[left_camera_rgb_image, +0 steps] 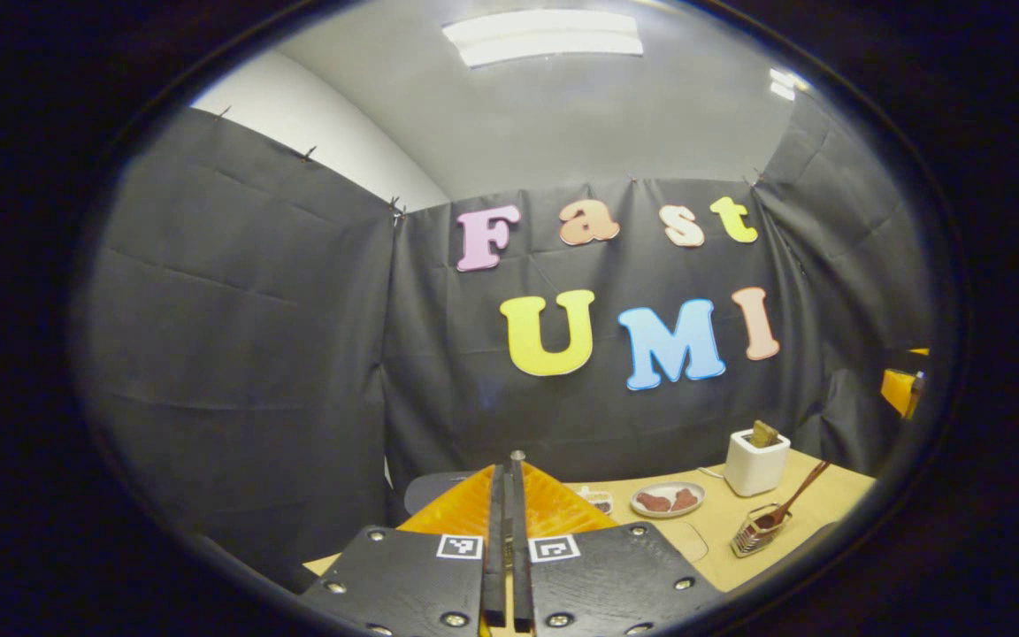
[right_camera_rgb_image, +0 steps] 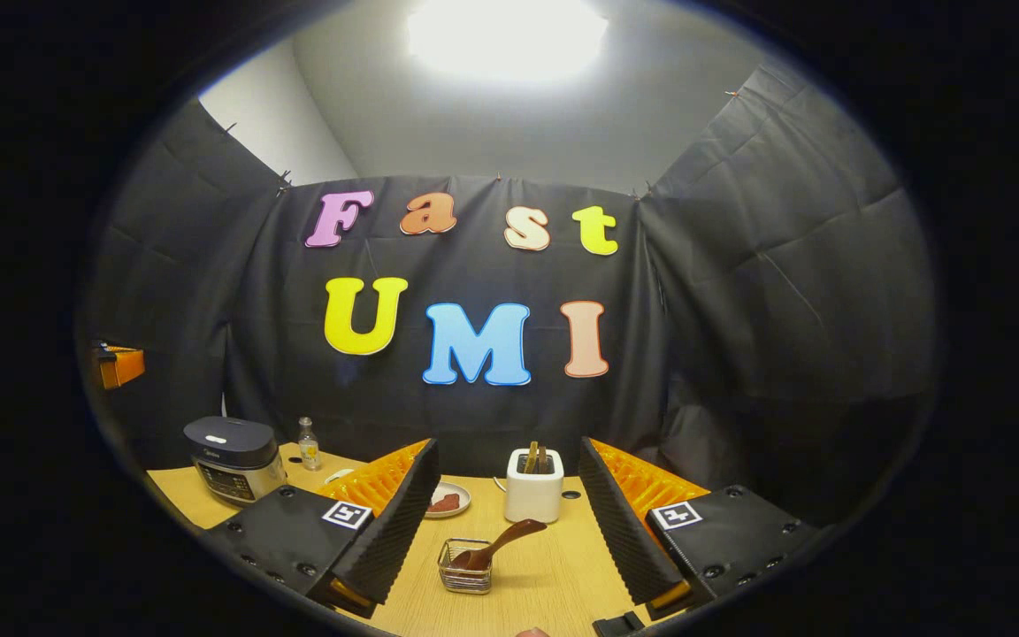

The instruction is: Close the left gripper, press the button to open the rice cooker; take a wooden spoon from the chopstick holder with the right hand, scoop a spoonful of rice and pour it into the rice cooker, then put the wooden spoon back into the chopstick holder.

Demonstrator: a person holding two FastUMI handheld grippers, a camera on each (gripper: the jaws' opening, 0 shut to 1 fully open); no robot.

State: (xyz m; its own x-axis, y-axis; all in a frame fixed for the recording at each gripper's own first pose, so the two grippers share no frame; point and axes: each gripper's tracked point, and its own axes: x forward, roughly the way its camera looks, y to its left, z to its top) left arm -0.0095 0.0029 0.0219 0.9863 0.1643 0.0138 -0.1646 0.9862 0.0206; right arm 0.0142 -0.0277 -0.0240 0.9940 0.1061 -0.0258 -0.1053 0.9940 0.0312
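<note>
My left gripper (left_camera_rgb_image: 509, 460) is shut, its two fingers pressed together with nothing between them, held high above the table's left part. My right gripper (right_camera_rgb_image: 509, 445) stands open over the wooden table (right_camera_rgb_image: 554, 575). A dark wooden spoon (right_camera_rgb_image: 496, 547) leans in a small wire holder (right_camera_rgb_image: 465, 566) between and below its fingers, untouched. The same spoon (left_camera_rgb_image: 792, 502) and wire holder (left_camera_rgb_image: 755, 531) lie at the lower right in the left gripper view. The rice cooker (right_camera_rgb_image: 231, 456), dark lid down, sits at the table's left.
A white holder (right_camera_rgb_image: 534, 487) with wooden utensils stands behind the wire holder, also seen as the white holder (left_camera_rgb_image: 755, 462). A plate (right_camera_rgb_image: 448, 501) of reddish food, the same plate (left_camera_rgb_image: 667, 500), lies left of it. A small bottle (right_camera_rgb_image: 307, 442) stands by the cooker.
</note>
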